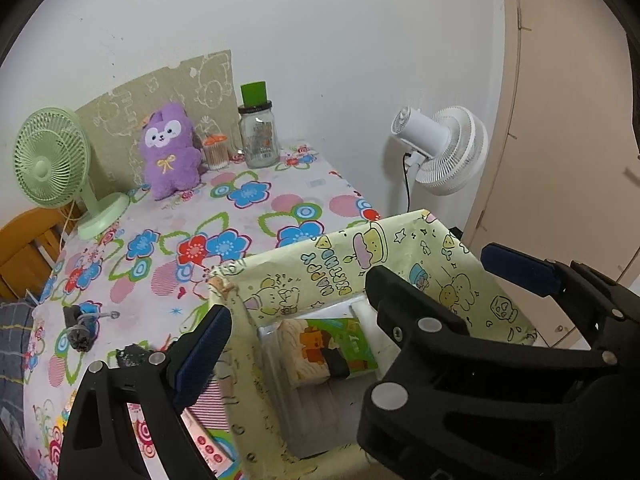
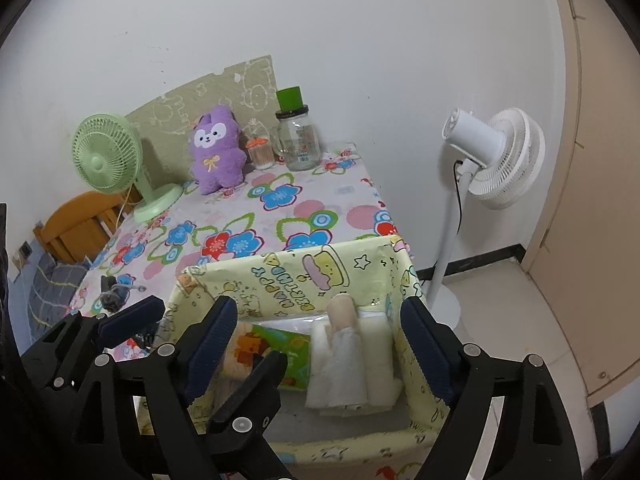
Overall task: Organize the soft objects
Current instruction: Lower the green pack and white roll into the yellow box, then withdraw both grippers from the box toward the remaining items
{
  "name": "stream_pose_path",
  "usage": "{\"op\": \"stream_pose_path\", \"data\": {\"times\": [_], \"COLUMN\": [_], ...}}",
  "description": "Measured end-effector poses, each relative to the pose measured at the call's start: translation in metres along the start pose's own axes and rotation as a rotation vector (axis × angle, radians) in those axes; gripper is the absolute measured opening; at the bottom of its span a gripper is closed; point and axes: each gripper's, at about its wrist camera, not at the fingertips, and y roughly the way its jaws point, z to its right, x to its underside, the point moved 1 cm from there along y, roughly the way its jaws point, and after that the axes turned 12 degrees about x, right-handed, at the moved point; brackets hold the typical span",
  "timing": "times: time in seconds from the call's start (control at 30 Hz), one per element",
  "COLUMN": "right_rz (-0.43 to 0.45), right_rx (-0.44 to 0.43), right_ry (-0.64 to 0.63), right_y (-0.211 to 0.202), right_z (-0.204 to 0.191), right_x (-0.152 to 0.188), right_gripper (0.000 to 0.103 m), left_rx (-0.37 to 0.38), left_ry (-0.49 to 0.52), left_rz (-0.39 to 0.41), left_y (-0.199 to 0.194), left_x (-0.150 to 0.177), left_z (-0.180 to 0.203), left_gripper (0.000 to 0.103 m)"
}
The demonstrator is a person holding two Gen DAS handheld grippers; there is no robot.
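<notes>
Floral table carries fan, jar, plush.

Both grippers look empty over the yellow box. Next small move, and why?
Probably send the right gripper toward the purple plush. It sits upright at the table's far edge by the glass jar, outside the yellow box, which already holds rolled white cloths. Both grippers are open and hold nothing.

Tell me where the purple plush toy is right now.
The purple plush toy sits at the far end of the table, against the wall board, between the green fan and the small orange-lidded jar.
</notes>
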Motion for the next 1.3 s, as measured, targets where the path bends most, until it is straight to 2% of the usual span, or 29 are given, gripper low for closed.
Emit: {"op": "stream_pose_path", "data": {"times": [0.6, 1.3], "right_rz": [0.085, 0.131], "right_rx": [0.011, 0.005], "right_ry": [-0.017, -0.052], "right_y": [-0.051, -0.09], "right_z": [-0.037, -0.114], "right_x": [0.006, 0.025], "right_gripper": [0.092, 0.094], "left_rx": [-0.008, -0.04], "left_ry": [0.013, -0.009], "left_rz": [0.088, 0.149], "left_y": [-0.057, -0.114], "left_x": [0.014, 0.044], "left_z": [-0.017, -0.074], "left_gripper": [0.095, 0.095]}}
